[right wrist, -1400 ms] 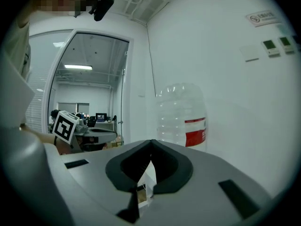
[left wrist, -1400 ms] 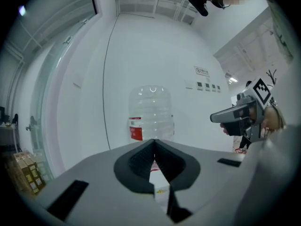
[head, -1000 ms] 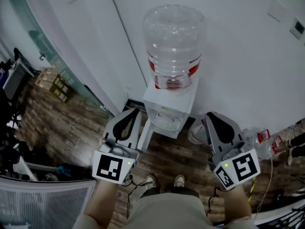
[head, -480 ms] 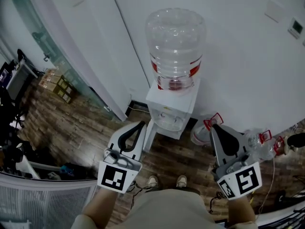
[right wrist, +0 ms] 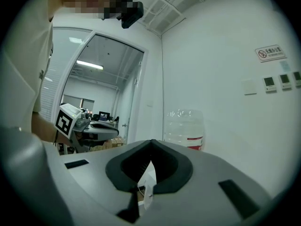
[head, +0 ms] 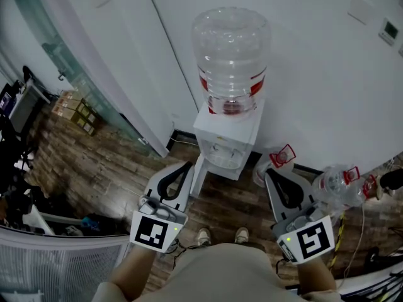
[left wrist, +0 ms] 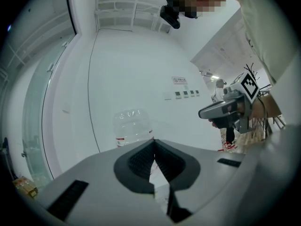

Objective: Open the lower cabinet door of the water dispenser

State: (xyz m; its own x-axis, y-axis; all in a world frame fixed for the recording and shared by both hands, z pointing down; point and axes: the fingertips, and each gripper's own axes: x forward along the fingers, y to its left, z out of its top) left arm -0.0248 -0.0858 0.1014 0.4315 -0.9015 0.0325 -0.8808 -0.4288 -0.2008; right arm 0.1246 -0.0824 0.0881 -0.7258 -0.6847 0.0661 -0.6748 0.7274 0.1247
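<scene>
Ahead, the water dispenser (head: 227,138) stands near the left hand-held gripper (head: 186,167).

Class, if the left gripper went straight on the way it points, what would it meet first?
Probably the white water dispenser, low on its body under the clear plastic bottle; depth is hard to judge.

Cardboard boxes (head: 74,111) sit beside the glass partition (head: 56,58) on wood flooring (head: 107,168).

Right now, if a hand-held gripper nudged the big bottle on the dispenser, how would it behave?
The bottle looks empty and clear, so probably light. Standing tall atop the narrow dispenser, it could wobble or tip.
</scene>
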